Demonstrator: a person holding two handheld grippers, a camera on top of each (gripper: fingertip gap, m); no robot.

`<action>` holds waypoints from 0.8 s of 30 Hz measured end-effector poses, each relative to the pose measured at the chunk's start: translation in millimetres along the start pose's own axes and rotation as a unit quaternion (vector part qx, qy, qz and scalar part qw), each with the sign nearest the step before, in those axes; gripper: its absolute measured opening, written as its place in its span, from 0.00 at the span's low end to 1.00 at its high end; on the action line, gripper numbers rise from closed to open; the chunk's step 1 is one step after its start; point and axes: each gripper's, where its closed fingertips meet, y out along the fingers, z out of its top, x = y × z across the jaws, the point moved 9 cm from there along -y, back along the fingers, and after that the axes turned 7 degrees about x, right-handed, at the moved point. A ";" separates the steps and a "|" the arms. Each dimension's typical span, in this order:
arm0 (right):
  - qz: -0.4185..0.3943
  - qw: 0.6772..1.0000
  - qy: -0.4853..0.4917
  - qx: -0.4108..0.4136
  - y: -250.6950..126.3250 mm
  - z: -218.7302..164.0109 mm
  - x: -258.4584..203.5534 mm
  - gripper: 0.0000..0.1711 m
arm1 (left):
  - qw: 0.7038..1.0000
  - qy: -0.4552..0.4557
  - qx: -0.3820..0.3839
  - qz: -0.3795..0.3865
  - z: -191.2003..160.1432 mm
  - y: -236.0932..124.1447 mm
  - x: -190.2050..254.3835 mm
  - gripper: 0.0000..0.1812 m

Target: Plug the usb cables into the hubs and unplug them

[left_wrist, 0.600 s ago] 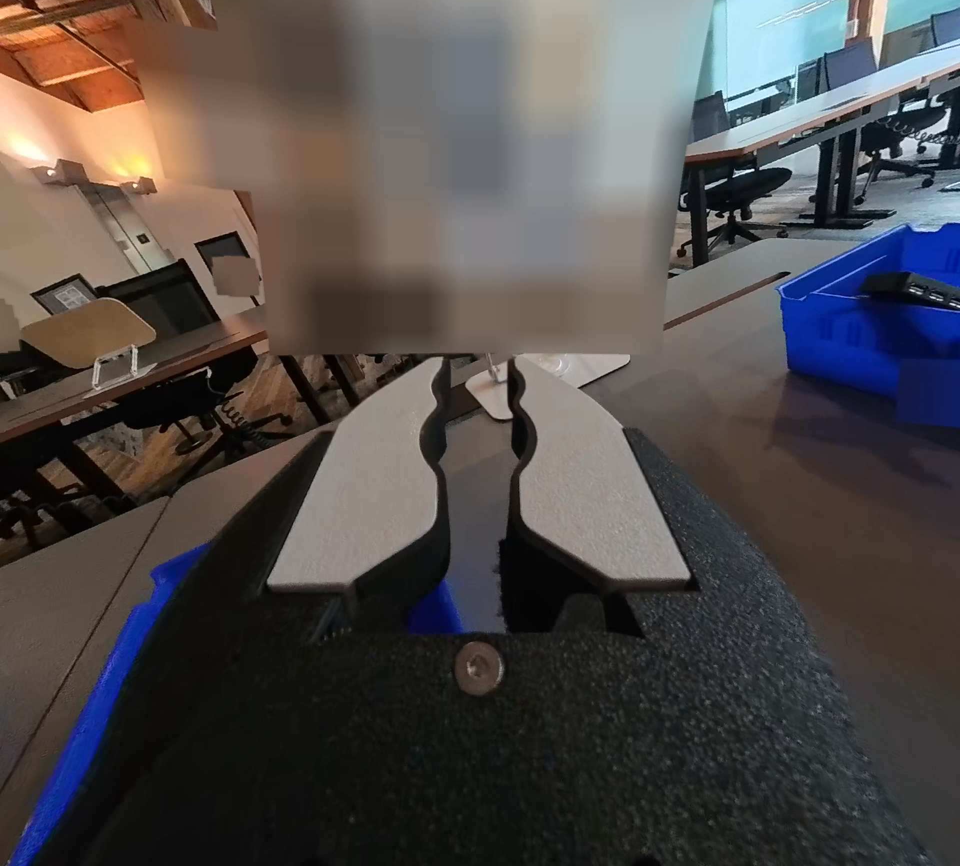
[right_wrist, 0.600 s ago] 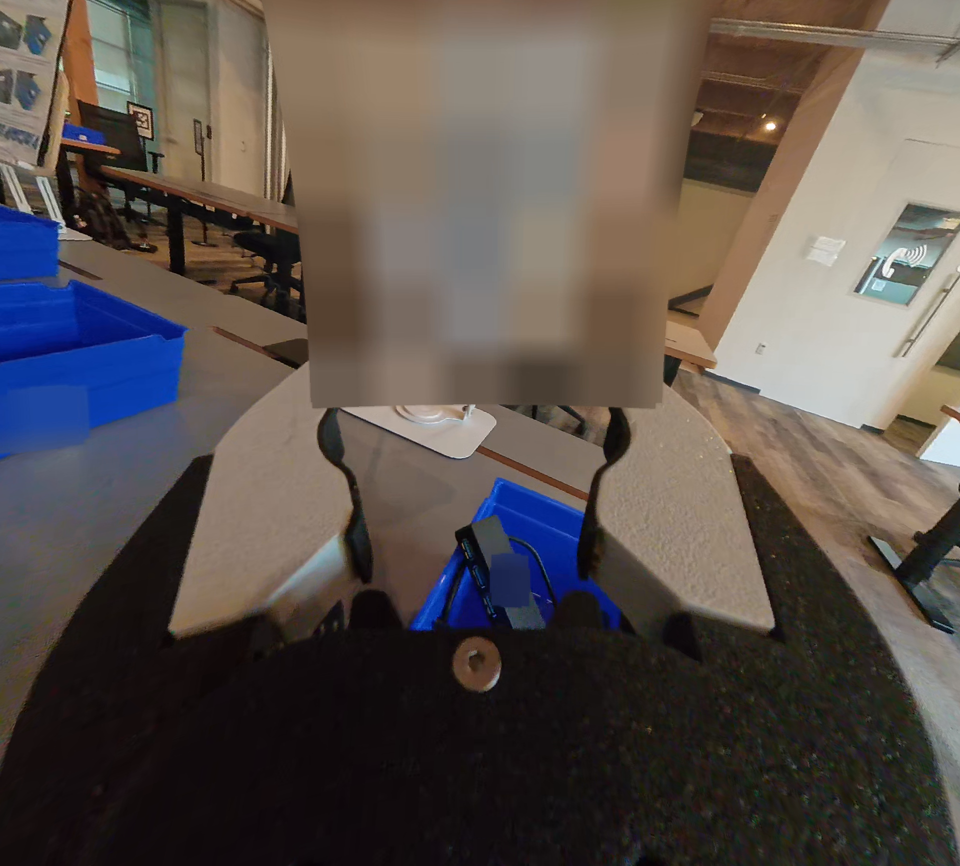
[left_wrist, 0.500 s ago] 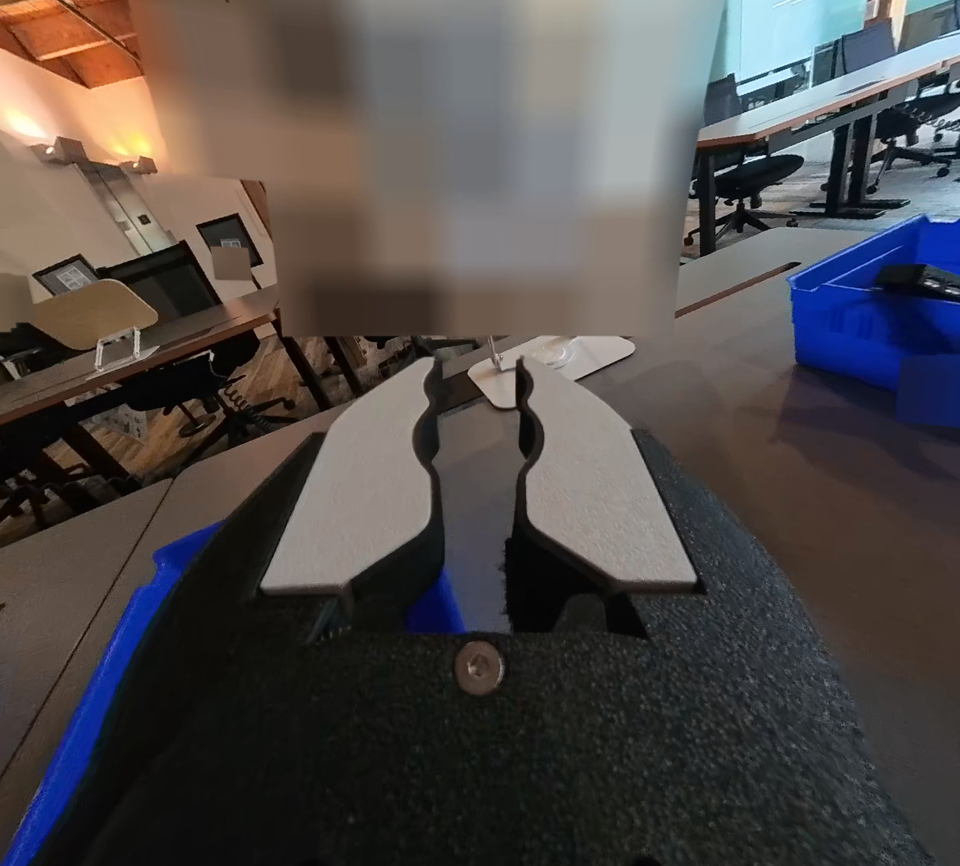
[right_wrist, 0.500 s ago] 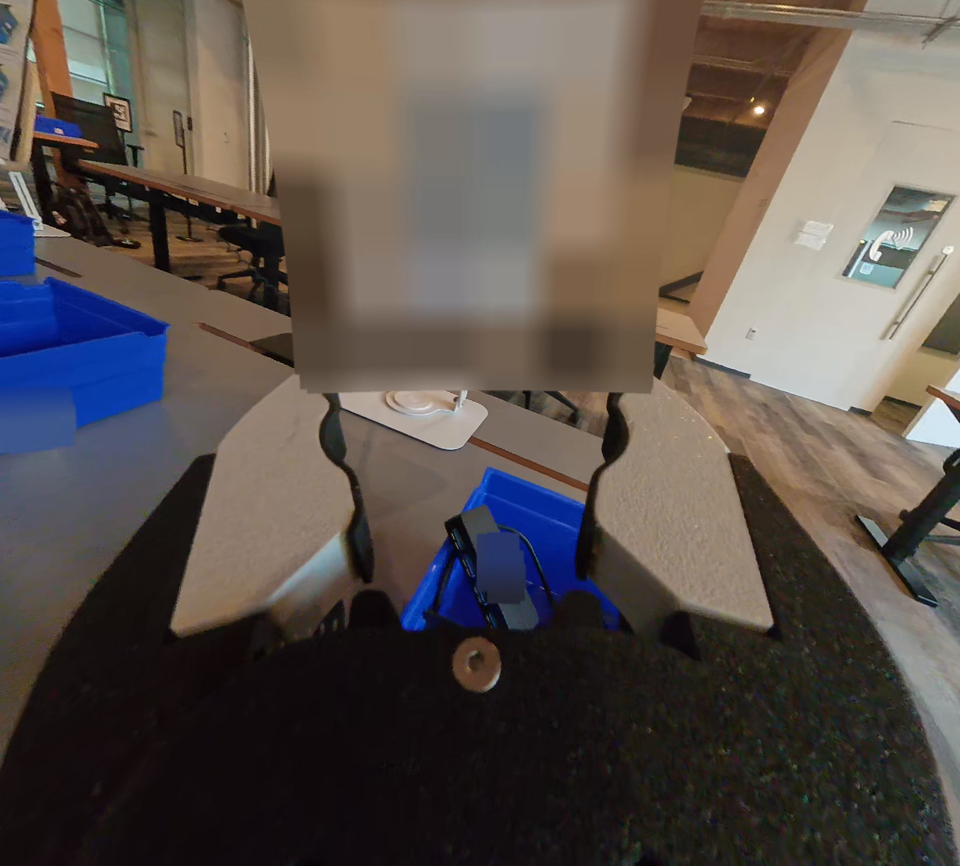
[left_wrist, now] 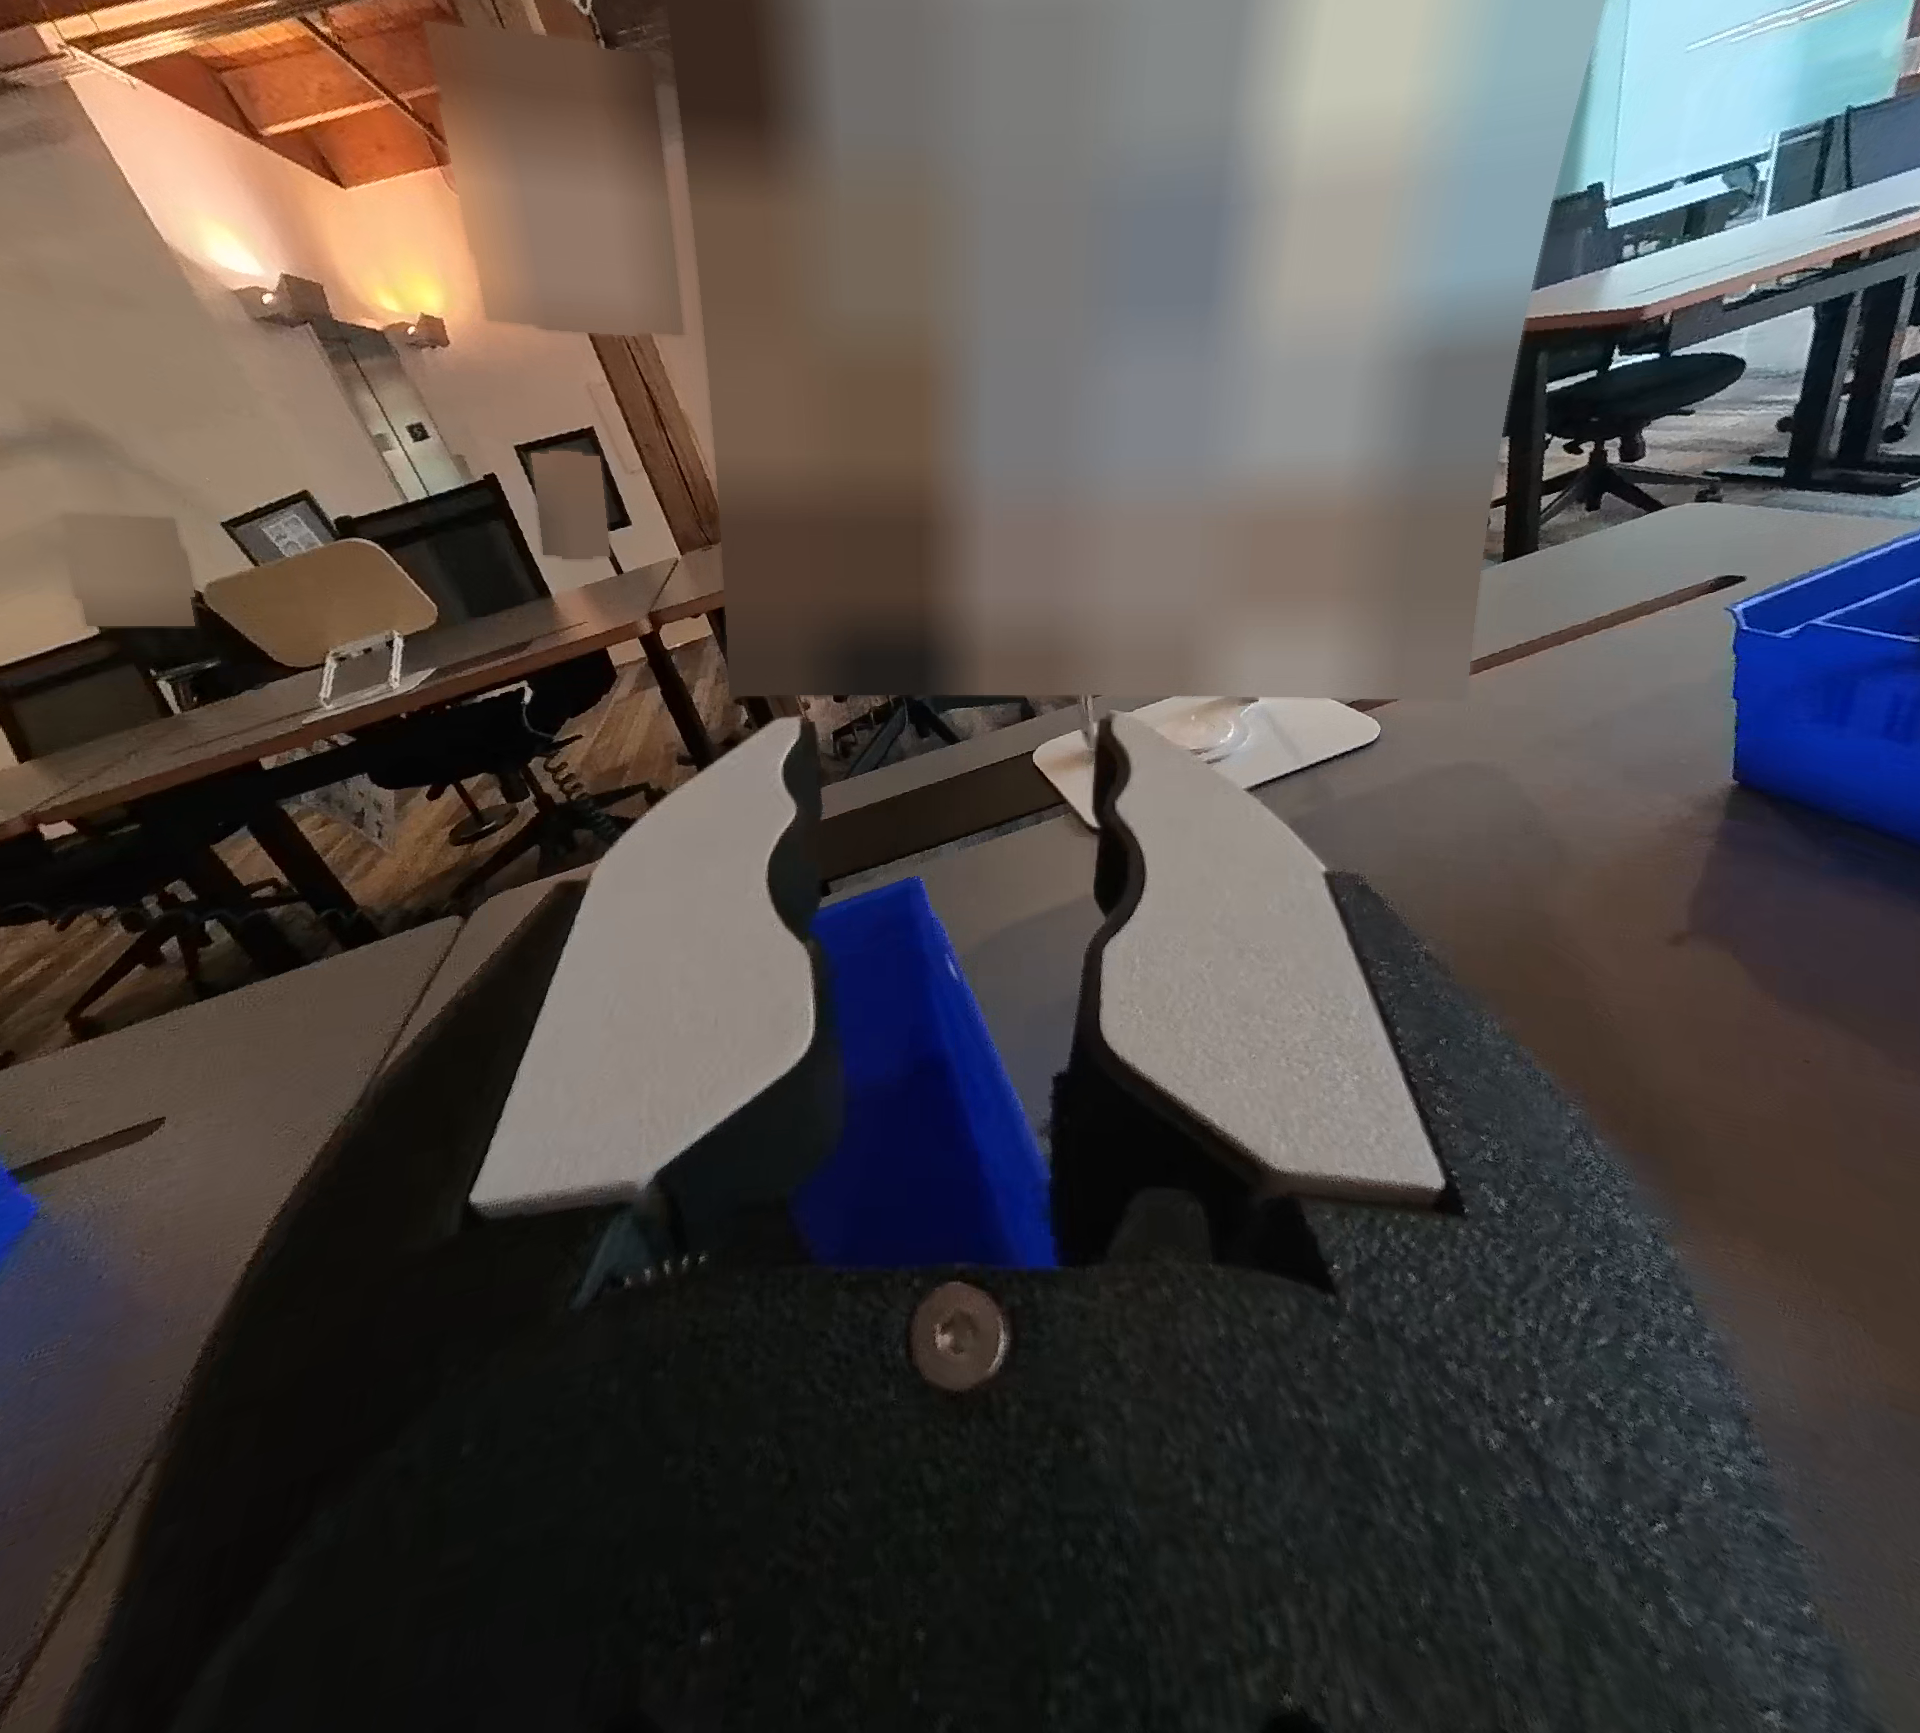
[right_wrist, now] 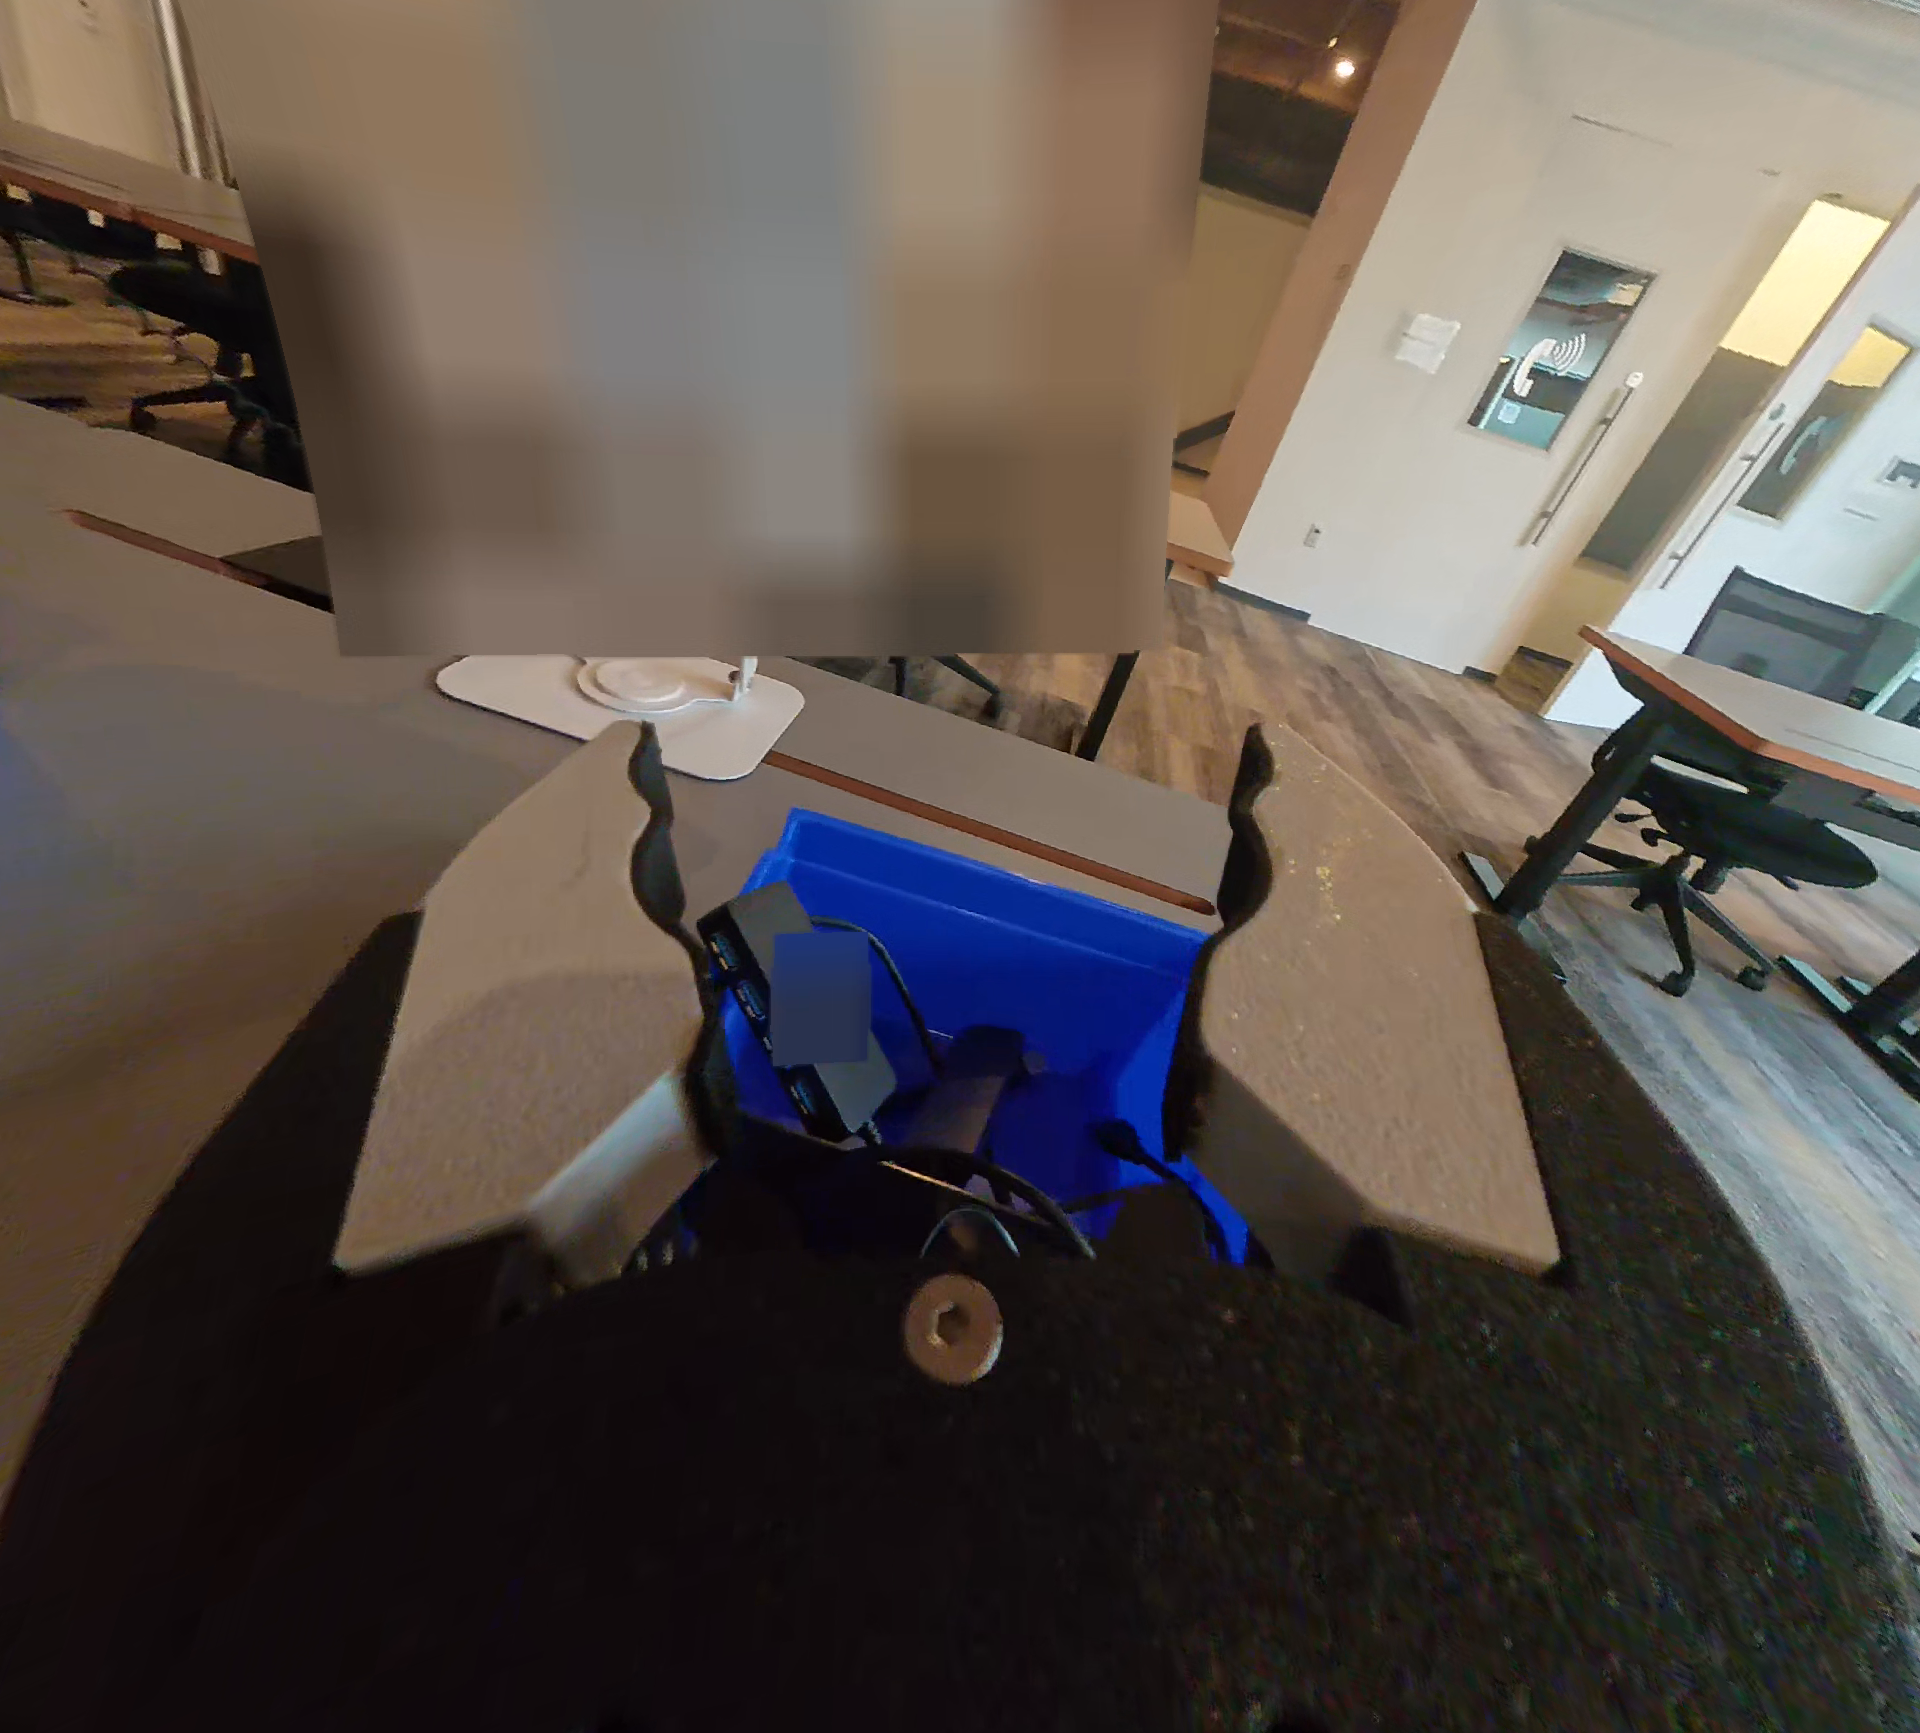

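A: In the blue bin (right_wrist: 997,894) under the right tongs (right_wrist: 945,748): black hub (right_wrist: 805,1008) leaning on the left wall, blue ports facing out, all looking empty. Loose black cables (right_wrist: 977,1195) tangled at the near end. Nothing plugged in as far as visible.

B: Tongs state?

A: Right tongs spread wide, nothing between the fingers, hovering above the bin. Left tongs (left_wrist: 945,738) parted, narrower gap, also holding nothing.

B: Progress, then?

A: Judging early: no cable gripped, no plug seated. Still to do: grab hub or cable, insert, pull back out.

B: Left view contents?

A: Blue bin corner (left_wrist: 904,1008) showing between the left fingers, inside not visible. Can't tell whether same bin as the right one. Second blue bin (left_wrist: 1829,707) far right on the table (left_wrist: 1558,904), cut off by frame edge, contents unseen. White flat base (right_wrist: 623,696) farther back on the table, well apart from the bins.

B: Anything unclear?

A: Plenty. Near half of the hub bin hidden behind the tongs body. Plug ends not made out; cable count unknown. Dark lump beside the hub unidentifiable. Small patch covering part of the hub's top.
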 end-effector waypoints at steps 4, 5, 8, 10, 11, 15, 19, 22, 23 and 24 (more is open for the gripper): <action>-0.007 1.000 0.004 -0.003 -1.7 -2.1 7.4 0.60 | 1.000 0.012 0.008 0.011 3.8 -10.0 -10.5 0.23; -0.010 1.000 0.002 -0.003 -2.2 -2.0 8.8 0.60 | 1.000 0.012 0.014 0.014 5.5 -12.8 -13.0 0.22; -0.018 1.000 -0.002 -0.001 -4.6 -1.1 13.0 0.59 | 0.999 0.009 0.026 0.024 9.7 -20.2 -19.5 0.20; -0.018 1.000 0.001 0.000 -5.9 -0.8 15.1 0.59 | 0.999 0.003 0.032 0.027 11.0 -22.9 -21.9 0.19; -0.018 1.000 0.001 -0.002 -6.5 -0.9 16.1 0.59 | 0.999 -0.001 0.035 0.026 11.3 -23.3 -22.0 0.19; -0.023 1.000 -0.004 -0.011 -9.3 -1.2 20.5 0.59 | 0.999 -0.002 0.035 0.009 11.8 -21.2 -16.6 0.18; -0.017 1.000 -0.005 -0.024 -10.9 -2.7 22.6 0.58 | 1.000 0.007 0.026 0.002 11.1 -18.5 -11.9 0.18; -0.008 0.999 -0.012 -0.039 -9.9 -5.7 22.0 0.58 | 1.000 0.007 0.026 -0.006 11.3 -17.3 -9.0 0.18; -0.005 0.999 -0.014 -0.044 -9.2 -6.7 21.4 0.58 | 1.000 0.008 0.026 -0.007 11.6 -17.1 -8.4 0.18; -0.001 0.999 -0.017 -0.047 -8.4 -7.7 20.4 0.57 | 1.000 0.009 0.027 -0.007 11.7 -16.9 -7.9 0.18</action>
